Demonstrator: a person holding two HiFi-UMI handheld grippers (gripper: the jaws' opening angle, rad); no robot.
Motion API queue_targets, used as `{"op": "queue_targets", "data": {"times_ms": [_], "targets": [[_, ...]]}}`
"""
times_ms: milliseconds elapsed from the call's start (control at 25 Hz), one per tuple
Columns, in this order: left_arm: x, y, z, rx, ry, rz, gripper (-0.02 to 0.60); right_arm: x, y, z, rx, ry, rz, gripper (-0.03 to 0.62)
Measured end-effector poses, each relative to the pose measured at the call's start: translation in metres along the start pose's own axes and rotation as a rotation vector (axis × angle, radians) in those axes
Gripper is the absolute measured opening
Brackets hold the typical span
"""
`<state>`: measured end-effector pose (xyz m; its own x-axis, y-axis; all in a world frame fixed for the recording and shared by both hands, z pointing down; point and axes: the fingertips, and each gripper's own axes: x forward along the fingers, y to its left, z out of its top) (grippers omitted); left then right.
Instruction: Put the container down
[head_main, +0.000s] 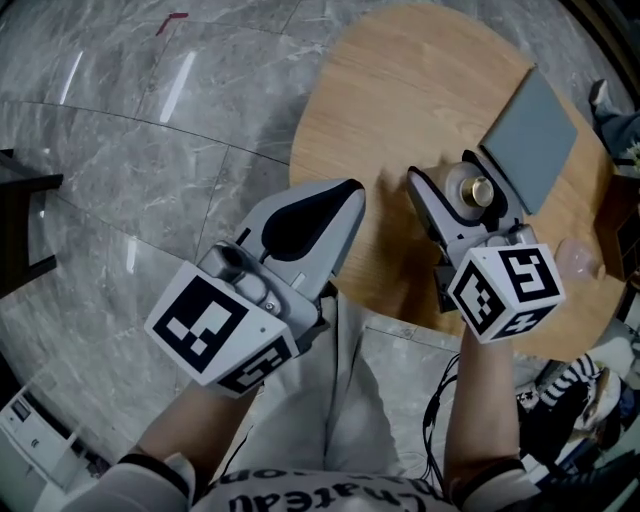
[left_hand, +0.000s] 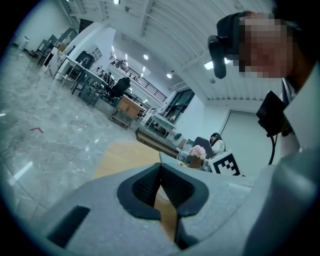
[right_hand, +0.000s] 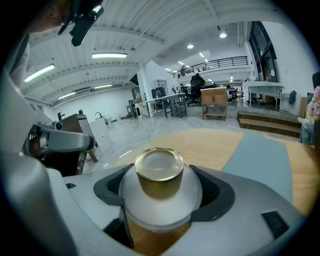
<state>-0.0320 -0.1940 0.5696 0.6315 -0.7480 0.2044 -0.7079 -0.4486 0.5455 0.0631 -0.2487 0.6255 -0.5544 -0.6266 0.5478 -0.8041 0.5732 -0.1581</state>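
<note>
A grey marble floor (head_main: 140, 150) fills most of the head view, and a round wooden counter (head_main: 400, 90) stands at the upper right. A flat grey mat (head_main: 532, 138) lies on the counter towards its far side.

The left tongs (head_main: 345, 195) hang near the counter's edge, well apart from the task's thing. In the left gripper view the left tongs (left_hand: 160, 167) are closed tip to tip with nothing between them, and only bare wood shows through the gap below.

The right tongs (head_main: 462, 192) reach over the counter and are clamped on the container (head_main: 476, 190), a small round, frosted white container with a gold cap (right_hand: 159, 170). In the right gripper view the right tongs (right_hand: 160, 192) press on both sides of the container (right_hand: 161, 200), which sits upright between them. It is just beside the near corner of the mat, over bare wood.

The task looks close to its end but not done. The container has been brought over the counter, but no view shows whether its base touches the wood. What is left, as far as I can judge: lower it onto the counter if it is not yet resting there, open the tongs and draw them back without tipping it.
</note>
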Motion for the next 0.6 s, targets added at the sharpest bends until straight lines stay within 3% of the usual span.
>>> {"op": "queue_targets", "data": {"times_ms": [600], "targets": [[-0.003,-0.035,0.058,-0.055,0.034,0.027,0.014,0.0,0.0,-0.008,-0.019,0.085,-0.021,0.347]]}}
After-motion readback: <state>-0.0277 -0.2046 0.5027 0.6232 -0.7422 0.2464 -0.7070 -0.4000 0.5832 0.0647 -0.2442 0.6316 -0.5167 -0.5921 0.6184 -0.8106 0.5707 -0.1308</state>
